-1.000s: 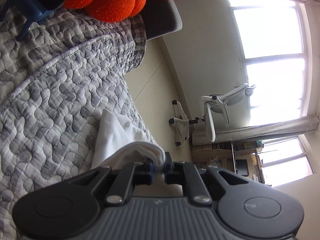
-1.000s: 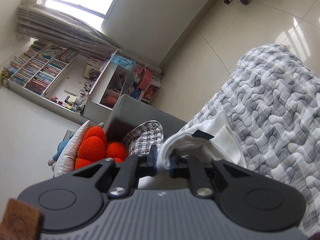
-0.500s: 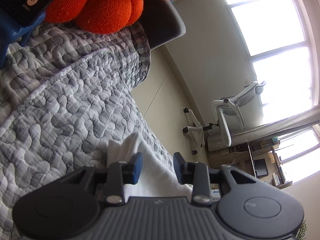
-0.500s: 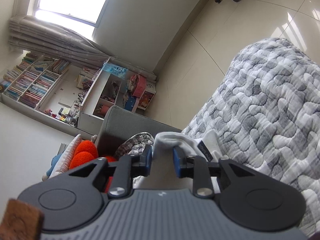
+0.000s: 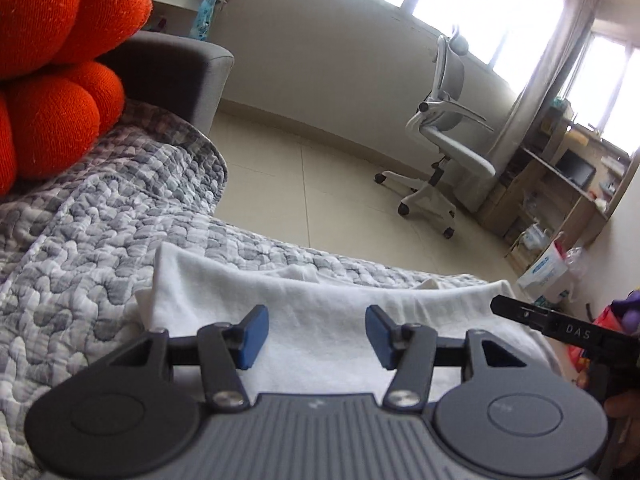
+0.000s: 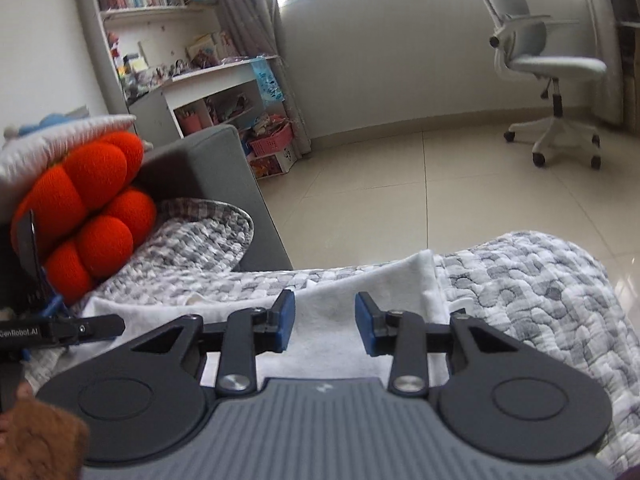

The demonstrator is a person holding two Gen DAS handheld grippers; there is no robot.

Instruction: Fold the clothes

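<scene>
**White garment flat on quilted sofa, both grippers open above it**

Spread across a grey-and-white quilted cover (image 5: 92,248), folded white garment (image 5: 320,312), edges roughly straight, a small ridge along the far side. Same cloth in the right wrist view (image 6: 332,312), lying near the front edge of the cover, quilt showing on both sides of it.

Left gripper (image 5: 316,334) wide open, blue pads (image 5: 252,336) well apart, nothing between them, hovering over the near part of the cloth. Right gripper (image 6: 325,326) likewise spread, blue pads (image 6: 366,330) apart and holding nothing, also over the cloth. Contact with the fabric not clear from either view. Tip of the right gripper visible at the right edge of the left view; part of the left gripper at the left edge of the right view.

At the far end of the seat, a grey sofa armrest (image 6: 208,168) with an orange knotted cushion (image 6: 88,208) leaning beside it. Beyond the sofa, pale tiled floor (image 6: 400,192), plain wall, bright windows. White swivel chair (image 6: 548,68) standing alone on the tiles, well apart from the sofa. In the left corner, white shelves (image 6: 192,80) crowded with books and small items, a pink basket below. Wooden desk shelving (image 5: 560,176) past the chair in the left wrist view.
</scene>
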